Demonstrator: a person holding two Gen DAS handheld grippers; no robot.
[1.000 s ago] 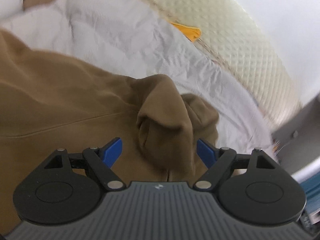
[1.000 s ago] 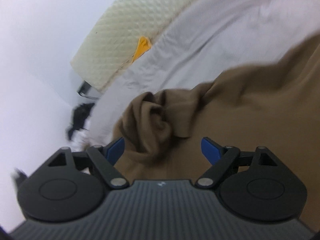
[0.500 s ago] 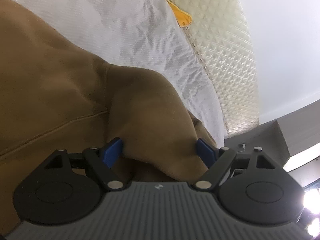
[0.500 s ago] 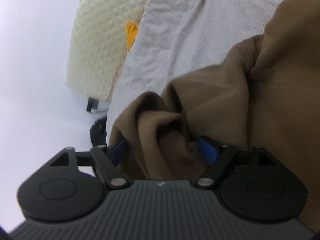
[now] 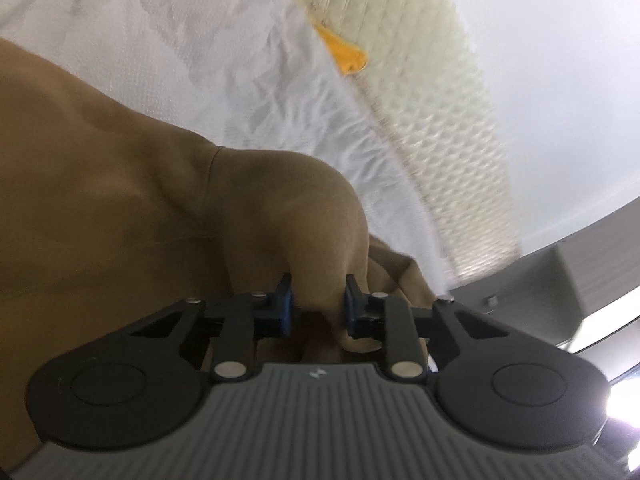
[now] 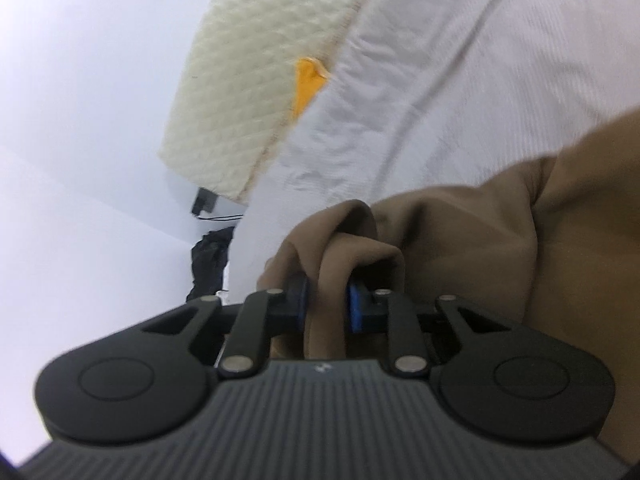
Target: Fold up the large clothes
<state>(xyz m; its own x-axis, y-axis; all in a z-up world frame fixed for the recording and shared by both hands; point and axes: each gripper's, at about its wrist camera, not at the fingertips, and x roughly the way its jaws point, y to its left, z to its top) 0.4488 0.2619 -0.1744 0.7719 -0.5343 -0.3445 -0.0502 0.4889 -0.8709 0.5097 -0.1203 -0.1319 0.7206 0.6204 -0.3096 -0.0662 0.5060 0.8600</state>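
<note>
Brown garment [image 5: 100,208] fabric is pinched in both tools at once. Nearest in the left wrist view, the left gripper [image 5: 316,306] is closed to a narrow gap around a thick bunched fold, the blue pads [image 5: 283,312] pressed against cloth on either side. In the right wrist view the right gripper [image 6: 326,306] is likewise drawn narrow onto a rolled ridge of the same brown garment [image 6: 520,240], with cloth spilling out past its blue fingertips [image 6: 355,308].

Beyond the grippers, the bulk of the garment is spread across a white sheet [image 5: 260,80], which lies wrinkled beneath it. Whether the pinched parts are corners, cuffs or a hem cannot be told from these views. Farther off, a cream quilted mattress edge [image 5: 452,128] is seen, with a small orange tag [image 5: 344,54] at its seam, and a pale wall behind. A dark object [image 6: 212,258] lies low beside the bed in the right view.

The step in hand is judged to be the grasp that opens a fold, so the task seems at an early stage. Next, both held parts would need to be lifted together and carried evenly over the body of the garment, with tension kept equal so the edge lands straight. Slippage of bunched layers is a risk.
</note>
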